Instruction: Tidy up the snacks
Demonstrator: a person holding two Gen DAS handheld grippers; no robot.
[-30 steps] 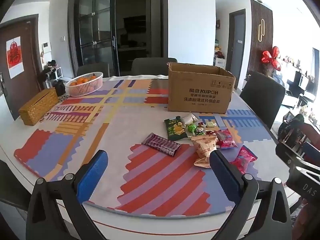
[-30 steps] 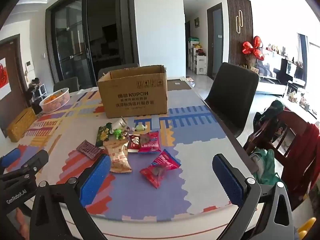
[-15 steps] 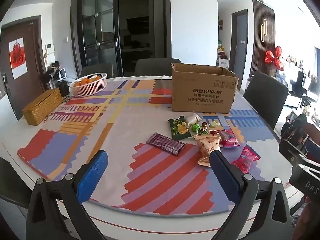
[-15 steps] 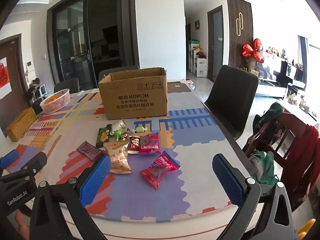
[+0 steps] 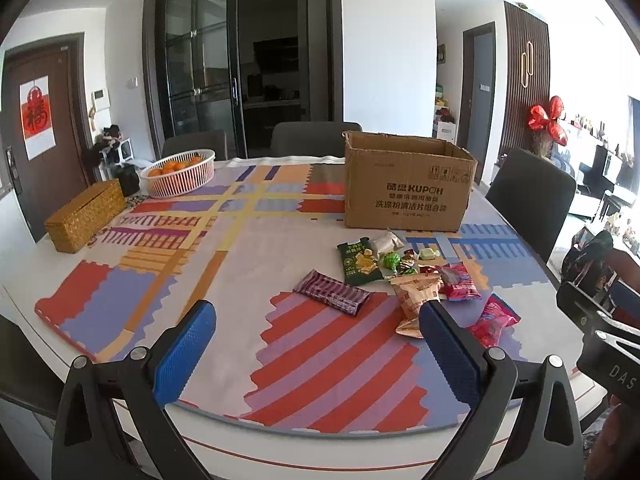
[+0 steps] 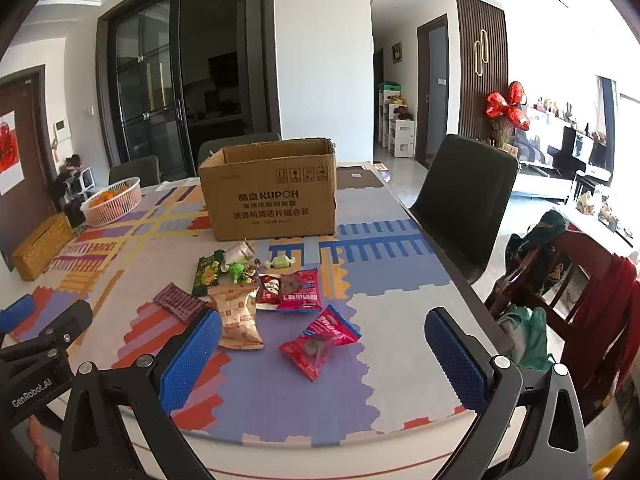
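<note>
Far left on the patterned table mat (image 5: 160,292): woven yellow rectangular box (image 5: 85,215), then white slatted basket of oranges (image 5: 178,173). Left gripper (image 5: 316,344) spread wide above the near edge, gripping nothing. Mid-table: purple striped flat packet (image 5: 331,294), dark green chip bag (image 5: 359,266), tan snack pouch (image 6: 237,316), red candy packets (image 6: 318,340), loosely clustered before the open brown cardboard box (image 6: 270,194). Right gripper (image 6: 322,354) likewise splayed, empty, hovering short of the red packets.

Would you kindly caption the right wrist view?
Open right gripper facing snack packets scattered before an open cardboard box.
</note>
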